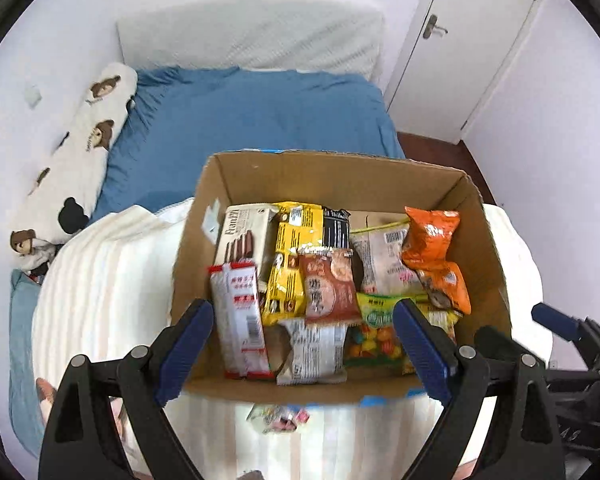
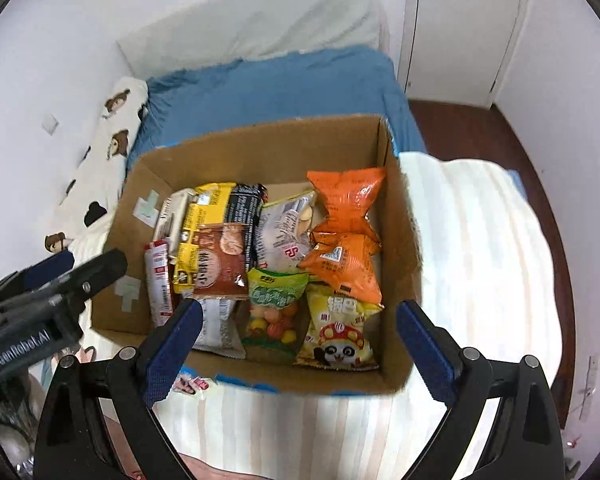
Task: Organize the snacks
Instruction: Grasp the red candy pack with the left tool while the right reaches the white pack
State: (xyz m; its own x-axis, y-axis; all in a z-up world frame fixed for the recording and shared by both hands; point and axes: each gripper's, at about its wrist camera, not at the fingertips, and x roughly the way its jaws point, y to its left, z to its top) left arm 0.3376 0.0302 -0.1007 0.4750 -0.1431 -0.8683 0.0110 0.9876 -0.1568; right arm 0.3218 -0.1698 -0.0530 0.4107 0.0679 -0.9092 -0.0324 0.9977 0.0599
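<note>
An open cardboard box (image 1: 332,176) (image 2: 260,140) stands on a white striped quilt and holds several snack packs: orange bags (image 1: 434,240) (image 2: 346,216), a yellow pack (image 1: 290,268) (image 2: 198,224), a brown biscuit pack (image 1: 330,288) (image 2: 220,260), a red-white pack (image 1: 242,320) (image 2: 160,276), a candy bag (image 1: 374,332) (image 2: 274,308) and a panda bag (image 2: 338,332). My left gripper (image 1: 304,340) is open and empty above the box's near side. My right gripper (image 2: 298,340) is open and empty above the near side too. A small pink-white packet (image 1: 278,418) (image 2: 190,386) lies on the quilt in front of the box.
The box sits on a white striped quilt (image 1: 104,300) (image 2: 480,240) over a blue bed (image 1: 260,112) (image 2: 268,88). A long bear-print pillow (image 1: 80,152) lies along the left wall. A white door (image 1: 472,40) and dark wood floor (image 2: 460,128) are at the right.
</note>
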